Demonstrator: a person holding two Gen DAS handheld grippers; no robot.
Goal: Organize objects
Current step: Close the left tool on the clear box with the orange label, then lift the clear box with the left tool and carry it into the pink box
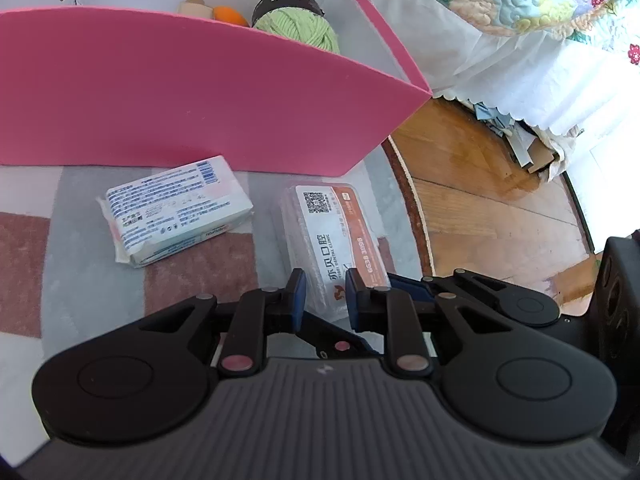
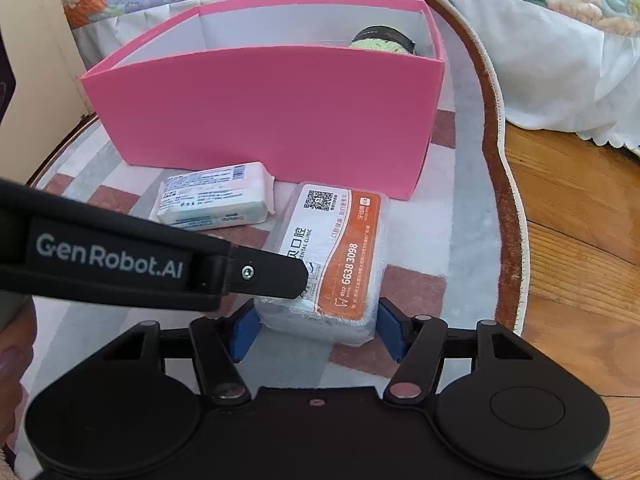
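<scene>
A clear floss pick pack (image 1: 328,220) (image 2: 340,240) with an orange and white label lies on the rug in front of the pink box (image 1: 180,92) (image 2: 260,112). My left gripper (image 1: 326,296) is shut, its blue pads pinching the pack's near left corner. In the right wrist view its black finger (image 2: 280,276) reaches in from the left onto that corner. My right gripper (image 2: 316,328) straddles the pack's near end with one blue pad against each side. A white wrapped tissue pack (image 1: 176,208) (image 2: 216,200) lies to the left.
Inside the box sit green yarn (image 1: 300,28) (image 2: 380,44), an orange item (image 1: 230,16) and a wooden block (image 1: 194,8). The rug's brown edge (image 2: 496,184) meets the wooden floor (image 1: 480,200) (image 2: 580,240) on the right. A floral quilt (image 1: 520,12) (image 2: 520,20) hangs behind.
</scene>
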